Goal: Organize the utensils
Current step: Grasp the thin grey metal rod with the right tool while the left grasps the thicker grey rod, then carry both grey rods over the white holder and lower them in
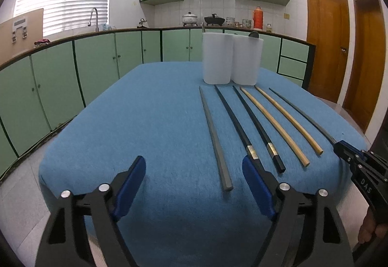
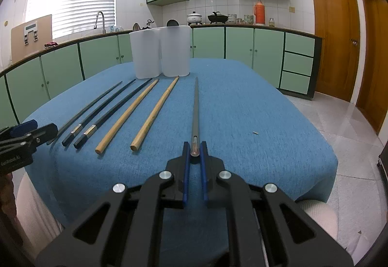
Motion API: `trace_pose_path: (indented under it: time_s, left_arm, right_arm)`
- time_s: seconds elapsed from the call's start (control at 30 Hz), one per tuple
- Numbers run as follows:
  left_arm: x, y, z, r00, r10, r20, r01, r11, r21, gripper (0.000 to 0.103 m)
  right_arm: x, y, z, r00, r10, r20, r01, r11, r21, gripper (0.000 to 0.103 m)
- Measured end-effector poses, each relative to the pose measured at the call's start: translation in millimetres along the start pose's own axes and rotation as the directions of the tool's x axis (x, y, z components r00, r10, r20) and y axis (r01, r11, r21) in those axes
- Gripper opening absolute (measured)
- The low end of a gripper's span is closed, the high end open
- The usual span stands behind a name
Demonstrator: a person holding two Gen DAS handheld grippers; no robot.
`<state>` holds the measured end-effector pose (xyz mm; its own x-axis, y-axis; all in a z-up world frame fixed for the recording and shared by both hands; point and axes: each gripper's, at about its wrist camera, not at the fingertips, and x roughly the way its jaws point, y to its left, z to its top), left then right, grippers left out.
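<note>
Six chopsticks lie side by side on the blue tablecloth [image 1: 145, 121]. From the left they are a grey chopstick [image 1: 214, 136], two black chopsticks [image 1: 235, 121], two wooden chopsticks [image 1: 274, 126] and a dark grey chopstick [image 1: 303, 114]. My left gripper [image 1: 194, 165] is open, and the grey chopstick's near end lies untouched between its jaws. My right gripper [image 2: 195, 149] is shut on the near end of the dark grey chopstick [image 2: 196, 107], which points away along the cloth. Two white holders [image 1: 230, 61] stand behind the tips, with utensil ends showing above their rims.
In the right wrist view the wooden chopsticks [image 2: 155, 112] and the black chopsticks [image 2: 106, 112] lie left of the held one, and the left gripper [image 2: 41, 130] is at the left edge. A small crumb [image 2: 255, 132] lies on the cloth. Green cabinets [image 2: 242, 46] ring the table.
</note>
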<state>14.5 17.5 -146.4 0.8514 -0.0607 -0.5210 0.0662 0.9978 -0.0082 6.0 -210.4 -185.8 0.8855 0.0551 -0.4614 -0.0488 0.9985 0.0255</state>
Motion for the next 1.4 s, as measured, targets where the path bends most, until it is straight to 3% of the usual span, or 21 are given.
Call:
trace_pose_path:
  time_s: [0.13,0.27,0.5,0.63,0.87,1.07,1.4]
  left_arm:
    - [-4.5,-2.4,-3.6,1.0,0.004,0.0,-0.004,1.0,0.0,0.076]
    - [-3.6,-4.3,-6.1,1.0,0.003,-0.013,-0.003,1.0,0.002,0.063]
    - [-4.6,-10.0,-8.3,1.0,-0.017,-0.02,0.017,1.0,0.013,0.052]
    - [-6.4,-14.1,-10.4,0.999,-0.034,-0.023,0.035,0.999,0.02,0.041]
    - [-6.0,-17.6,-10.3,0.997,-0.072,-0.038,0.073,0.997,0.018,0.009]
    - [-6.0,-18.5,-9.5,0.996,-0.081,-0.043,0.082,0.997,0.011,0.008]
    - [-18.4,-18.8,12.2,0.998,-0.067,0.023,0.066,0.997,0.034,0.008]
  right_arm:
    - [0.3,0.2,0.1,1.0,0.0,0.0,0.0,1.0,0.0,0.007]
    - [1.2,-0.8,0.6,1.0,0.002,0.001,-0.002,1.0,0.0,0.008]
    - [1.3,-2.8,0.5,1.0,0.008,-0.001,-0.008,1.0,0.004,0.008]
    - [1.3,-3.2,0.5,1.0,0.011,-0.002,-0.011,1.0,0.008,0.008]
    - [1.0,-6.5,-0.1,1.0,0.016,-0.003,-0.016,1.0,0.011,0.008]
    - [1.9,-7.8,0.3,1.0,0.02,-0.007,-0.02,1.0,0.017,0.008]
    - [-11.2,-15.3,17.0,0.999,0.025,0.022,-0.026,0.999,0.023,0.007]
